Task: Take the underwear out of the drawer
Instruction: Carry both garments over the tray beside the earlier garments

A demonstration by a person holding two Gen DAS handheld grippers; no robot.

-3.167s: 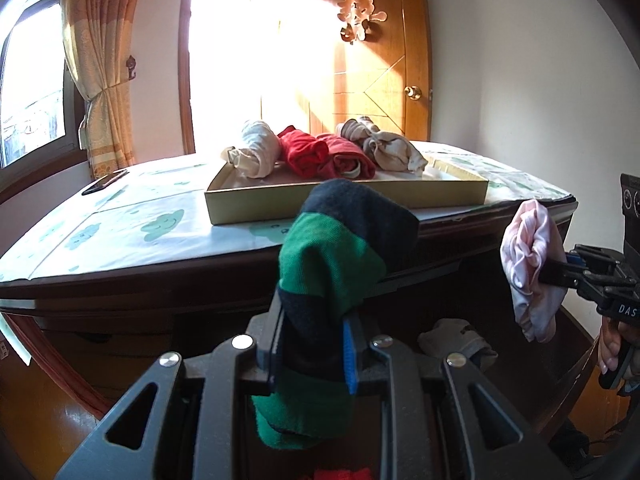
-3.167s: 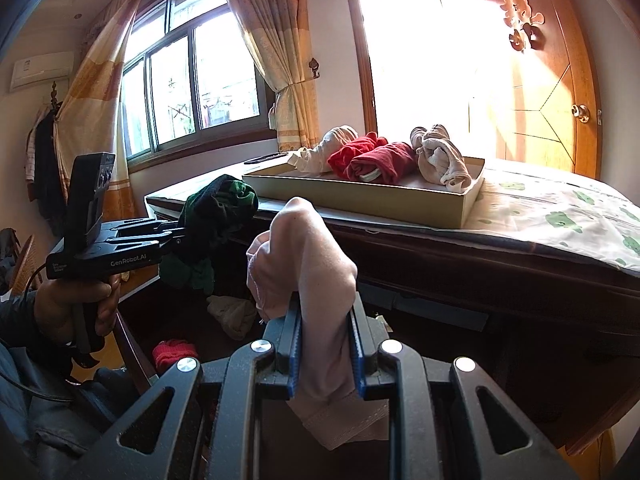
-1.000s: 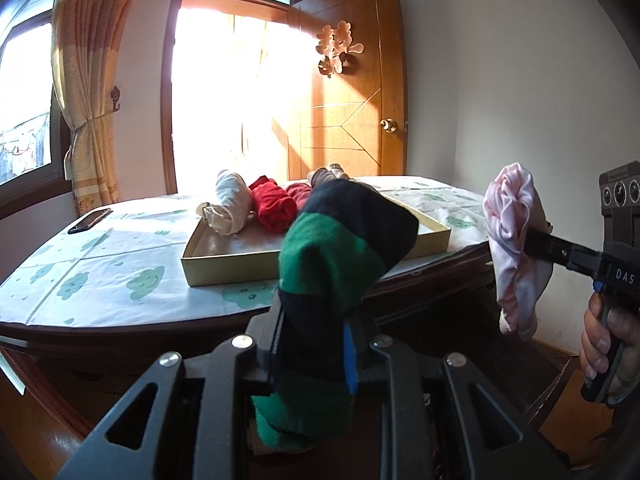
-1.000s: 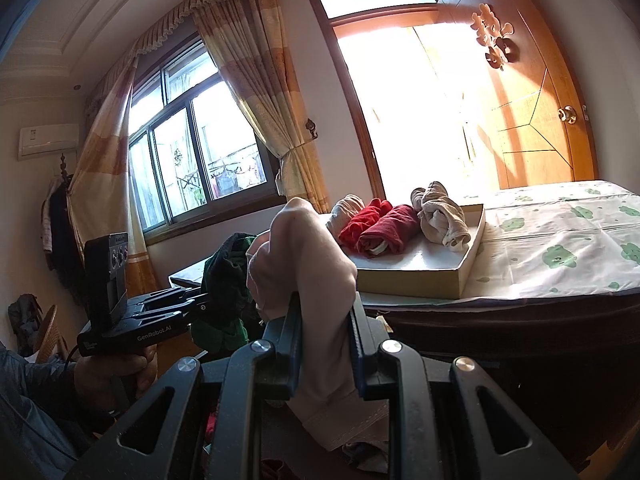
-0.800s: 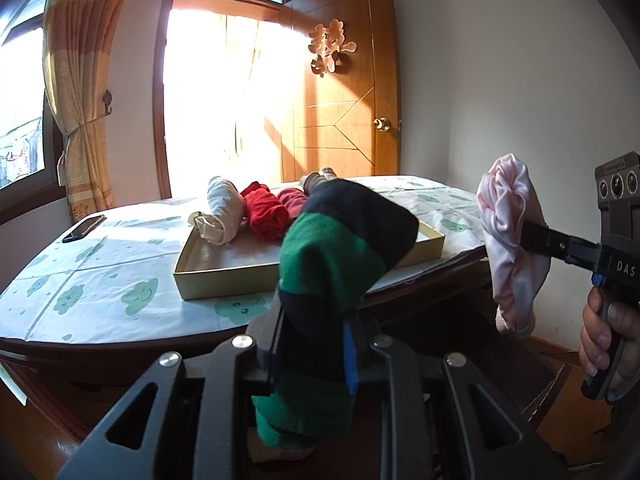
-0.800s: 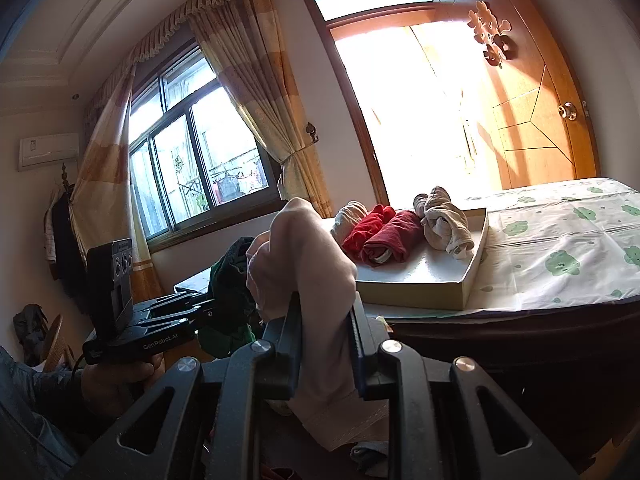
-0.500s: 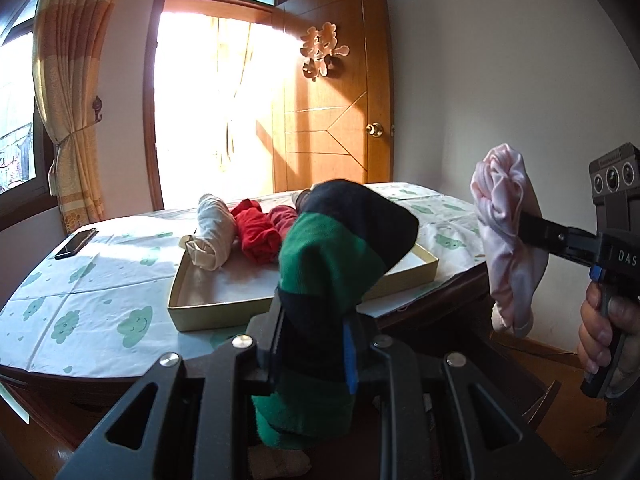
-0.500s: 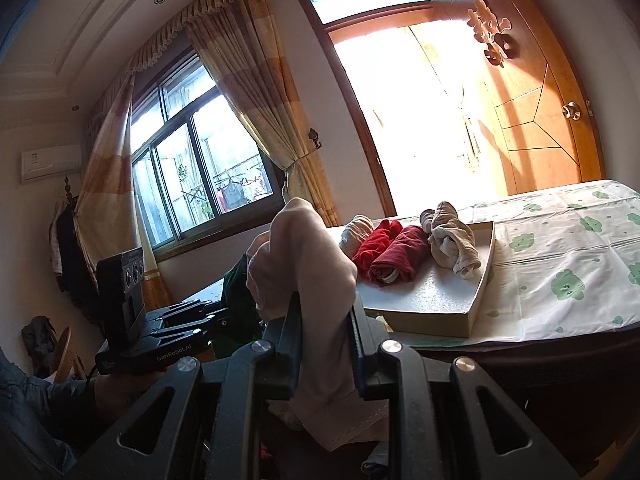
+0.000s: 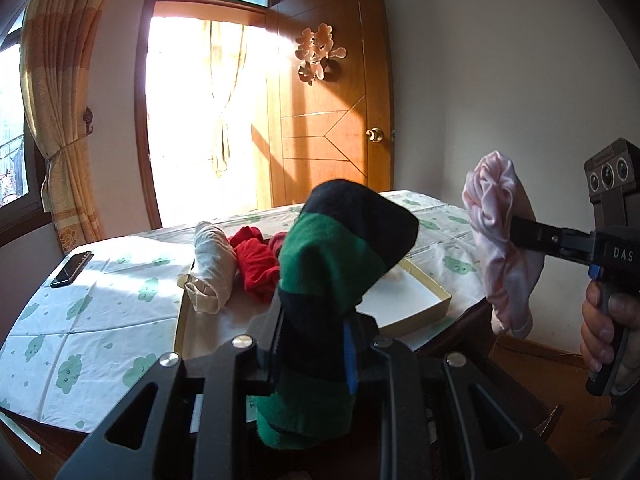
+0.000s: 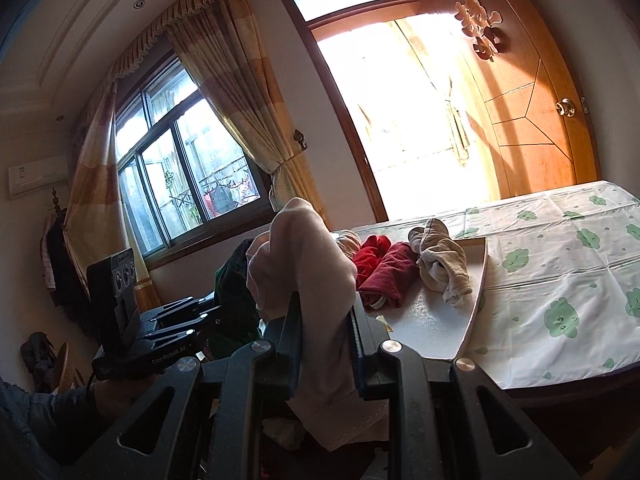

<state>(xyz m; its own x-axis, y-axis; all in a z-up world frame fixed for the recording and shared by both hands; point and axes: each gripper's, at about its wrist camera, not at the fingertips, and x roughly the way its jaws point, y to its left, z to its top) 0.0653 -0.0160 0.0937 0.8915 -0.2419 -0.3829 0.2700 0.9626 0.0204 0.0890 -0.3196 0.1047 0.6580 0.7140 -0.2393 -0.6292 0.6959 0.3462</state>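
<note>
The left gripper (image 9: 312,340) is clenched on a rolled pair of green-and-black striped underwear (image 9: 336,264), which stands up between its fingers and bulges above them. In the right wrist view the same gripper (image 10: 208,316) appears at the left, held in a hand, with the dark green bundle (image 10: 234,280) at its tip.

The right gripper (image 10: 326,344) is clamped on a pale pink piece of underwear (image 10: 308,276) — the cloth rises in a rounded lump above the fingers and hangs in a loose fold below them. From the left wrist view this gripper (image 9: 516,232) reaches in from the right, gripped by a hand (image 9: 608,332), and the pink underwear (image 9: 500,236) droops from its tip.

Both pieces are held up in the air, near the front edge of a table (image 9: 100,292) covered with a white cloth printed with green clouds. On the table lies a shallow cardboard tray (image 9: 428,296) — inside it sit a cream rolled garment (image 9: 212,268) and red rolled garments (image 9: 256,264) side by side, and a beige bundle (image 10: 440,260) just beside the red ones (image 10: 384,272). A dark phone (image 9: 72,268) lies on the cloth, well apart from the tray to its left. Behind the table stands a wooden door (image 9: 328,120) with a brass knob, next to a bright doorway, and a yellow curtain (image 9: 56,120) is tied back at the window.
</note>
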